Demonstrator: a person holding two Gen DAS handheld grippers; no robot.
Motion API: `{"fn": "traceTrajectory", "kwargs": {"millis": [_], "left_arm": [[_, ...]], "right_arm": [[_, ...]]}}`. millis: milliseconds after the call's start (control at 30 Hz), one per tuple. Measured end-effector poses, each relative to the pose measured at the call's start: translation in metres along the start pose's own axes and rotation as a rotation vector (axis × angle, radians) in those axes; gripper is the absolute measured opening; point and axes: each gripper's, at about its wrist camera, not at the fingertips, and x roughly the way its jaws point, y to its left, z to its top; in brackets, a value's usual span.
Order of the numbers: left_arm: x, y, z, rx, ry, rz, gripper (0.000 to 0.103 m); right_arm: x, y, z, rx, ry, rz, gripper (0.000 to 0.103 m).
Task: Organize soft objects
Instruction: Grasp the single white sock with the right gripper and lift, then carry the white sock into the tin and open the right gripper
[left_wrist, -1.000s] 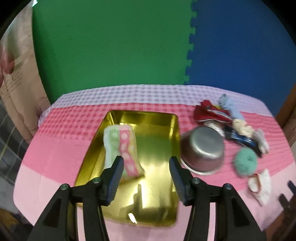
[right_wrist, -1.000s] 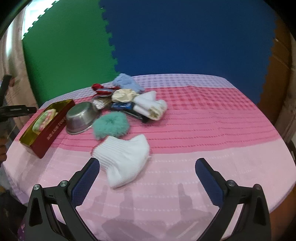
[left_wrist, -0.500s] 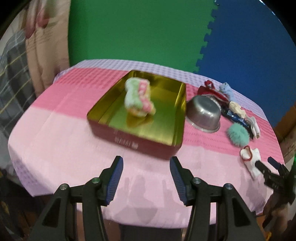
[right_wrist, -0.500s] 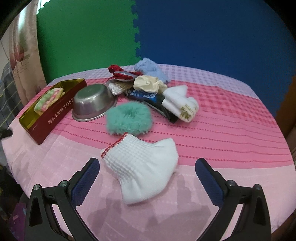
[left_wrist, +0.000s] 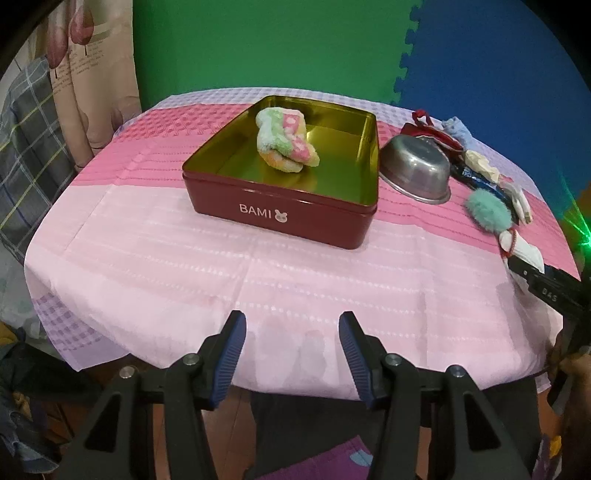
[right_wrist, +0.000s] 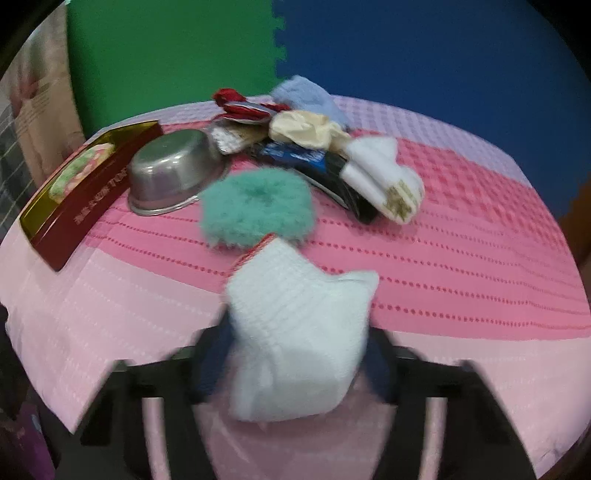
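One soft item, a rolled pastel green-and-pink fluffy sock (left_wrist: 286, 142), already lies inside the dark red rectangular metal tin with the gold interior (left_wrist: 284, 218), toward its far side; the tin otherwise looks bare, so the sorting appears to be at an early stage. To the right of the tin, on the pink chequered cloth of the desk (left_wrist: 155, 266), sits an overturned steel bowl (right_wrist: 171, 171) touching or nearly touching the tin's right wall, and beyond the bowl lies the remaining heap: a fuzzy teal scrunchie (right_wrist: 256, 203), a folded white sock with a gold print (right_wrist: 386, 179), a cream cloth piece (right_wrist: 303, 129), a pale blue fuzzy item (right_wrist: 306, 96), something red (right_wrist: 240, 103) and a dark blue packet (right_wrist: 295, 158). The right hand-held gripper (right_wrist: 299, 354) is closed around a white ribbed sock with red trim (right_wrist: 295, 332), near the front of the tin's right side. The left hand-held gripper (left_wrist: 291, 350) hangs in front of the tin, jaws parted and holding nothing.
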Motion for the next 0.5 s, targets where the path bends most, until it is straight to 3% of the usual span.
{"fn": "traceTrajectory", "kwargs": {"millis": [133,333,500], "left_arm": [[-0.013,-0.002,-0.007,0.009,0.007,-0.010,0.054],[-0.038,0.005,-0.015,0.002,-0.020,0.012,0.054],[-0.046,0.021,-0.011,-0.030,-0.070,0.066,0.054]], "right_arm": [[-0.009,0.000,-0.001,0.005,-0.004,0.021,0.029],[-0.042,0.020,0.007,-0.004,-0.030,0.098,0.029],[-0.061,0.063,0.051,-0.040,-0.072,0.219,0.029]]}}
